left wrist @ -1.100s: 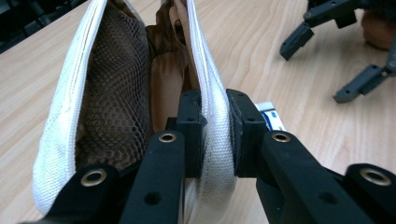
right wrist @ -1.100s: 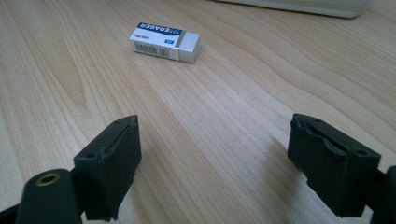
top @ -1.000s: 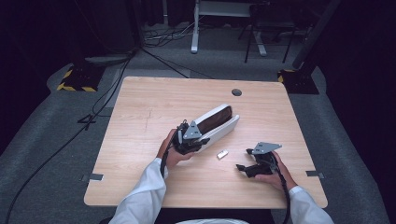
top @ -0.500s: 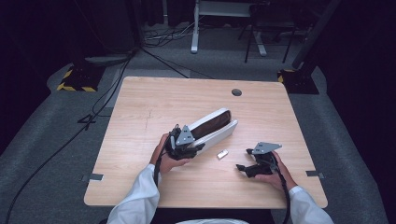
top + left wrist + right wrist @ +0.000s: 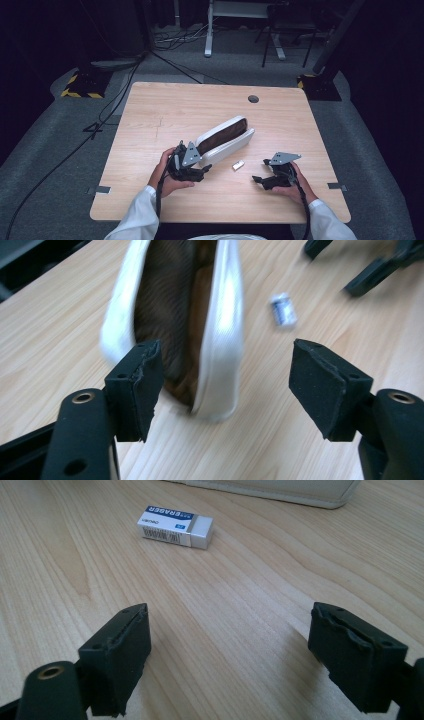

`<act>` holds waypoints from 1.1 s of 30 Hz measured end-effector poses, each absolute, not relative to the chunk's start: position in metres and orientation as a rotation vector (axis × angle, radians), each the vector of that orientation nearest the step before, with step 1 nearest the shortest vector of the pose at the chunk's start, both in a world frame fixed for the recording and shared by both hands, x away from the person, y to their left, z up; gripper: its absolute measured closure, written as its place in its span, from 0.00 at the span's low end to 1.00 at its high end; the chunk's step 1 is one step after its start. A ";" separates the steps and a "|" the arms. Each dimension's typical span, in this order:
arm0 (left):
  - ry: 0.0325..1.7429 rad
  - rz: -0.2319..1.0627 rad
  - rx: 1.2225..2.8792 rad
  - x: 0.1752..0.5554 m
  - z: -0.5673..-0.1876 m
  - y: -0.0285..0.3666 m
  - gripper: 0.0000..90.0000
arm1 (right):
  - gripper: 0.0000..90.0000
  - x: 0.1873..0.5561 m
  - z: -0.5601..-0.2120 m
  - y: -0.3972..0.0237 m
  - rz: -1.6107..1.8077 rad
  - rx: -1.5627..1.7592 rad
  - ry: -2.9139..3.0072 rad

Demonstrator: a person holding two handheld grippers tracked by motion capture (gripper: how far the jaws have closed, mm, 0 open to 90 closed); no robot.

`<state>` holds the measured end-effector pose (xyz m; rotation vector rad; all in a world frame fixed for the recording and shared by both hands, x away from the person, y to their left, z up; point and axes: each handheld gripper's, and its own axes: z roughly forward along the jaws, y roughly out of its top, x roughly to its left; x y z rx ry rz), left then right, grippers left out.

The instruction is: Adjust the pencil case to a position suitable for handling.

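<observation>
The left gripper [image 5: 196, 172] has drawn back from the white fabric pencil case with brown lining [image 5: 223, 140]; its jaws, just opening, stand spread, leaving the case propped open. The right gripper [image 5: 260, 179], jaws spread, faces the white rectangular eraser [image 5: 175, 526] beside the case.

White eraser [image 5: 176, 526], blue paper sleeve: "ERASER" in white capitals, upside down; smaller print illegible.

a light wooden table [image 5: 165, 110] carries two things. an open white pencil case with brown lining [image 5: 226, 140] lies just beside a small white eraser [image 5: 238, 165].
</observation>
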<state>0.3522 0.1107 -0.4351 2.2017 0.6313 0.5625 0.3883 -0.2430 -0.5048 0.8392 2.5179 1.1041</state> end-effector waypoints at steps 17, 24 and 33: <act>0.801 0.489 2.358 0.329 -0.494 0.150 0.22 | 0.20 0.386 -0.505 -0.207 1.110 0.795 2.551; 0.865 0.407 2.246 0.324 -0.503 0.169 0.21 | 0.20 0.391 -0.505 -0.190 1.112 0.794 2.547; 0.901 0.342 2.230 0.327 -0.504 0.174 0.19 | 0.35 0.397 -0.504 -0.167 1.136 0.774 2.543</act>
